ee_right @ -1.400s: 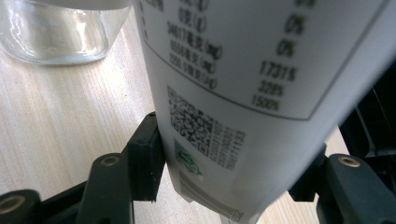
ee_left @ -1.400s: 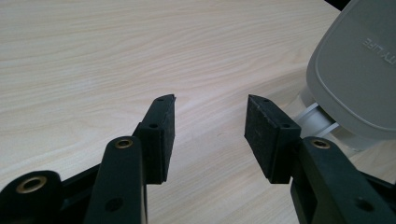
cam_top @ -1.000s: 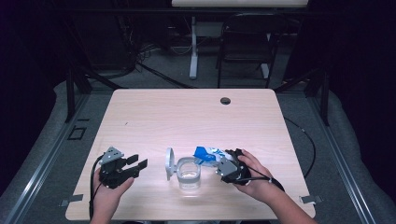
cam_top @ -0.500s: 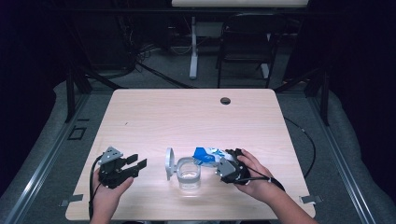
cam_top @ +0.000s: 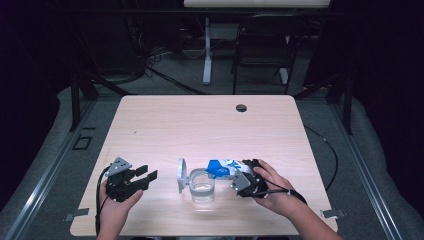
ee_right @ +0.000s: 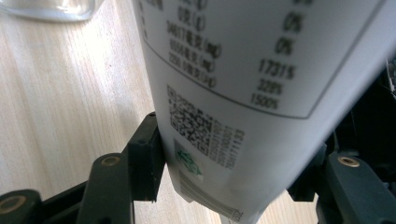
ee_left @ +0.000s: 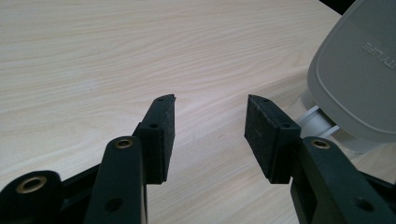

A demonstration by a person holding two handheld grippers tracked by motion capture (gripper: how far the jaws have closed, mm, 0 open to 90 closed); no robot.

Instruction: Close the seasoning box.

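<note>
Here the right gripper (cam_top: 239, 176) clamps a white-and-blue pouch (cam_top: 222, 168), tilted over the open mouth of a clear jar (cam_top: 202, 185) that stands near the front edge of the bench (cam_top: 200, 125). The jar serves as the landmark: the pouch lies just right of it and above its rim, and the jar's grey lid (cam_top: 180, 175) stands hinged open on its left side.

Handling, as a judgement: the pouch looks light and soft-walled, with a printed film surface that may slip and will crease under pressure. Grip it across the flat body, well below the spout end, as the right gripper view shows: the jaws stand wide and press on both sides of the pouch (ee_right: 243, 93) near its lower seam. A firm but not crushing hold is advised; too hard a squeeze could force contents out unevenly. The jar appears rigid, possibly glass, and could tip if the pouch knocks its rim.

The left gripper (cam_top: 145, 177) rests well left of the jar, jaws moderately open and holding nothing. In its own view the lid (ee_left: 359, 70) appears just beyond its right jaw.
</note>
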